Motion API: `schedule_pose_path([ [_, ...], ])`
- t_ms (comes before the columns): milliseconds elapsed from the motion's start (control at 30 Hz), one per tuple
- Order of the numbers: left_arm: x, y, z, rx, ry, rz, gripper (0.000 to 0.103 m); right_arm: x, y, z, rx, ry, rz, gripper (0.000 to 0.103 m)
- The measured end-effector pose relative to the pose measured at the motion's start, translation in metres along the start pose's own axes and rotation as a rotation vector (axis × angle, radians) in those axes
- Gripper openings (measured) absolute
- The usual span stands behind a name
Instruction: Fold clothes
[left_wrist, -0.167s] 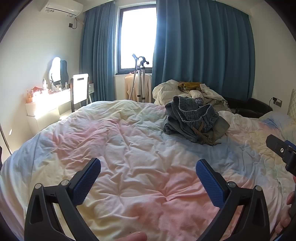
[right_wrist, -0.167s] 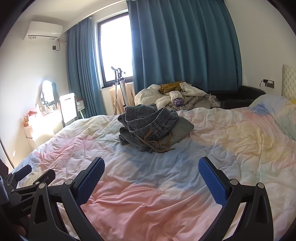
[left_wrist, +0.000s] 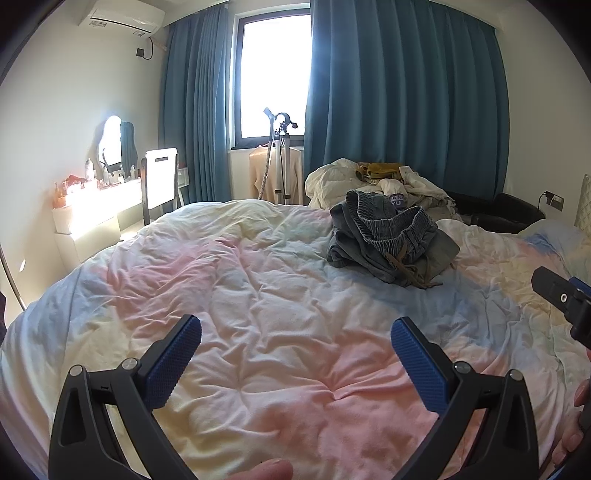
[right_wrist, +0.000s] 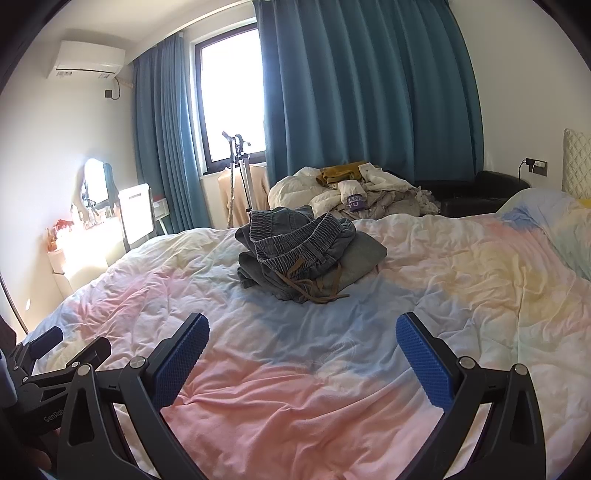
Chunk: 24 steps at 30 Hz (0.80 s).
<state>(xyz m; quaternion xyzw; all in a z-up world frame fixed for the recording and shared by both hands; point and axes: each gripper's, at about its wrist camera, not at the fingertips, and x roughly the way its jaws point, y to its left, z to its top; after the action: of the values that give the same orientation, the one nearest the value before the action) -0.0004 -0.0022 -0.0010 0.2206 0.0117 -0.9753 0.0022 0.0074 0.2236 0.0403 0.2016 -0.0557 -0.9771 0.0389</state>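
A heap of grey-blue denim clothes (left_wrist: 391, 240) (right_wrist: 306, 251) with brown drawstrings lies on the pastel duvet (left_wrist: 258, 295) (right_wrist: 369, 332), toward the far side of the bed. My left gripper (left_wrist: 295, 332) hangs over the near part of the duvet, jaws wide open, nothing between the blue pads. My right gripper (right_wrist: 303, 328) is also wide open and empty, with the heap straight ahead and well beyond its fingertips. Part of the right gripper shows at the right edge of the left wrist view, and part of the left gripper at the lower left of the right wrist view.
A second pile of pale and mustard laundry (left_wrist: 380, 181) (right_wrist: 351, 188) lies behind the heap at the bed's far edge. Beyond are blue curtains (left_wrist: 399, 96), a window, a garment steamer stand (left_wrist: 277, 155), a lit dressing table with chair (left_wrist: 110, 199) at left, and a dark bench (right_wrist: 476, 192).
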Motion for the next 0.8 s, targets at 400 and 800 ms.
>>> schedule_pose_path([
  [400,0.0002,-0.0013,0.0004,0.005,0.003,0.014,0.103,-0.0012,-0.0019,-0.0001,-0.002,0.002,-0.005,0.103],
  [800,-0.0002,-0.0037,-0.0001,0.028,0.000,0.022,0.103,0.0006,-0.0034,-0.0013,-0.004,0.007,-0.013,0.103],
])
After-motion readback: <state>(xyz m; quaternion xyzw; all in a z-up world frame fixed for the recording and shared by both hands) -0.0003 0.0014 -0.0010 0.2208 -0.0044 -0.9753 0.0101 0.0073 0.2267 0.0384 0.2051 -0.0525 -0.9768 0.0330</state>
